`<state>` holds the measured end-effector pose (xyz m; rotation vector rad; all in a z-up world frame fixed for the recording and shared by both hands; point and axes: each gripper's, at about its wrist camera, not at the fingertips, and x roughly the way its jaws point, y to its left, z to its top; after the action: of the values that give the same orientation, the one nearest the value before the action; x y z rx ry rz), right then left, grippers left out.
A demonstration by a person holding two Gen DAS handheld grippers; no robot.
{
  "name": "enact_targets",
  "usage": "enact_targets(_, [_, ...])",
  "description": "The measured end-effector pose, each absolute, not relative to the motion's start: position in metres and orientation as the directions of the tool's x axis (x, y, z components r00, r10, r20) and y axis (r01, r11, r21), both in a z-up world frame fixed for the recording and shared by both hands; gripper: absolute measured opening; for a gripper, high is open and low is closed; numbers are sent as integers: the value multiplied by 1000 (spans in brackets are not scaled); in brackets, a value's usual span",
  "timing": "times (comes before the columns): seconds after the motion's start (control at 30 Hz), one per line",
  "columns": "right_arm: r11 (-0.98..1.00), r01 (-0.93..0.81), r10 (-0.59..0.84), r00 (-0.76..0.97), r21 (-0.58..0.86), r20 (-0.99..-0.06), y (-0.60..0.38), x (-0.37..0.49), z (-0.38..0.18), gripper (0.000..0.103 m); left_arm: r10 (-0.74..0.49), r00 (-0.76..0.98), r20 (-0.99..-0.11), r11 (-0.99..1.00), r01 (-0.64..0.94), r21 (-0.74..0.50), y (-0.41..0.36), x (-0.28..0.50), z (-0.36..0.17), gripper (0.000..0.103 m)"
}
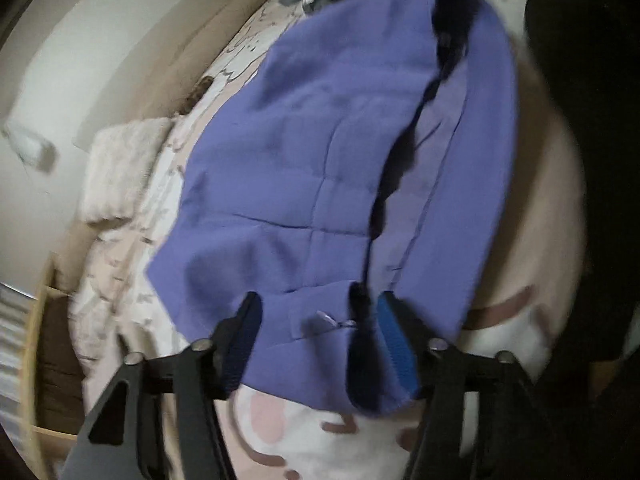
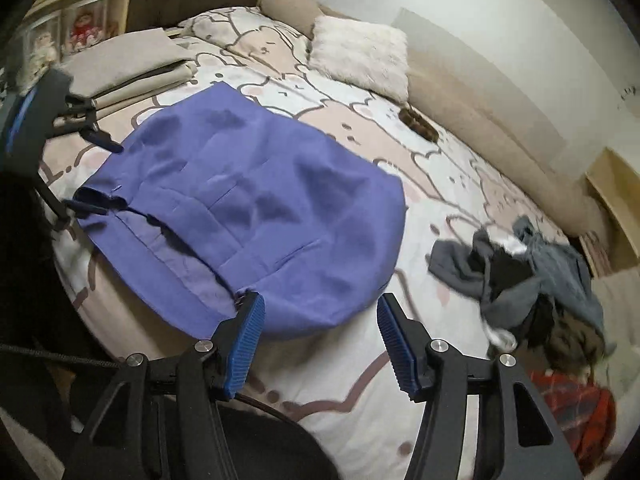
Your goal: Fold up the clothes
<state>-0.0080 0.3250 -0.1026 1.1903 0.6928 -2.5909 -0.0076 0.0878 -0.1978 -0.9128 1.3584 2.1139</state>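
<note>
The bed (image 2: 400, 168), under a pale cartoon-print cover, fills both views, and on it, close to the near edge, the purple garment (image 2: 248, 200) lies spread mostly flat, a lighter inner layer showing along the near side where an opening with a dark edge runs down it. To the right a heap of unfolded clothes (image 2: 532, 276) in grey, black and red waits well apart from it; a folded beige cloth (image 2: 132, 64) and a fluffy white pillow (image 2: 360, 56) sit toward the far end. The garment looks thin, light and limp — it will sag and drag rather than hold a shape, so it is best taken by a hemmed corner or seam, both corners lifted together. The left gripper (image 1: 320, 324) stands wide open, its fingers either side of the garment's end where the dark opening meets the hem, but not closed on it. The right gripper (image 2: 320, 336) is also spread wide, just at the garment's near rounded edge, holding nothing — the cloth lies between and beyond its blue pads (image 2: 250, 340).
</note>
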Motion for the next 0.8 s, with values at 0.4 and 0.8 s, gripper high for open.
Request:
enact_targets(0.4, [-896,227,122,-702,-382,-702,273,-7,-121,59,-185,-806,-563,-514,-409,754,52,-8,-171,13])
enact_targets(0.8, [-648,323,359,-670,-690,-650,240,30,-198,59,-148,-886,-440,-293,-386,875,35,22,-208,17])
